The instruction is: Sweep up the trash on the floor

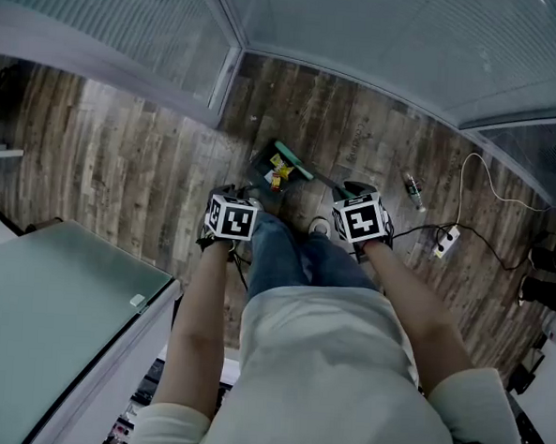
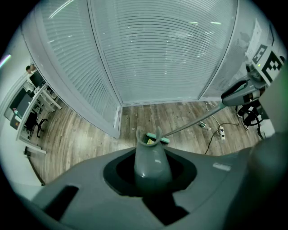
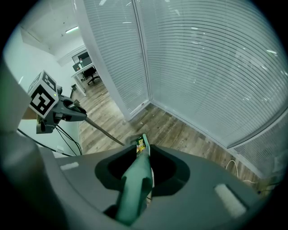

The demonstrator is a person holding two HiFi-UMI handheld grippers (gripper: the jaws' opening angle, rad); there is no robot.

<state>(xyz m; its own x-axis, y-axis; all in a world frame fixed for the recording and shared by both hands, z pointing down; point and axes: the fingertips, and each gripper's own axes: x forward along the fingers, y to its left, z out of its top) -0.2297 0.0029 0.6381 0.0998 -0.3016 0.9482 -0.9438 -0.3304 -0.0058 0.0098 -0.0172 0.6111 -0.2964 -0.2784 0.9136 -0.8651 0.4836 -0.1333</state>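
Wood floor [image 1: 123, 151], glass corner walls [image 1: 383, 44], dustpan [image 1: 260, 161], broom [image 1: 294, 162], trash [image 1: 279, 176]

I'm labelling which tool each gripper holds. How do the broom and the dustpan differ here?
The broom has a green head; the dustpan is dark. The right gripper is shut on the broom's green grip, the left gripper on the dustpan's grey grip, which ends in a forked clip. The yellow trash lies at the dustpan, beside the broom's head. Both have long thin handles.
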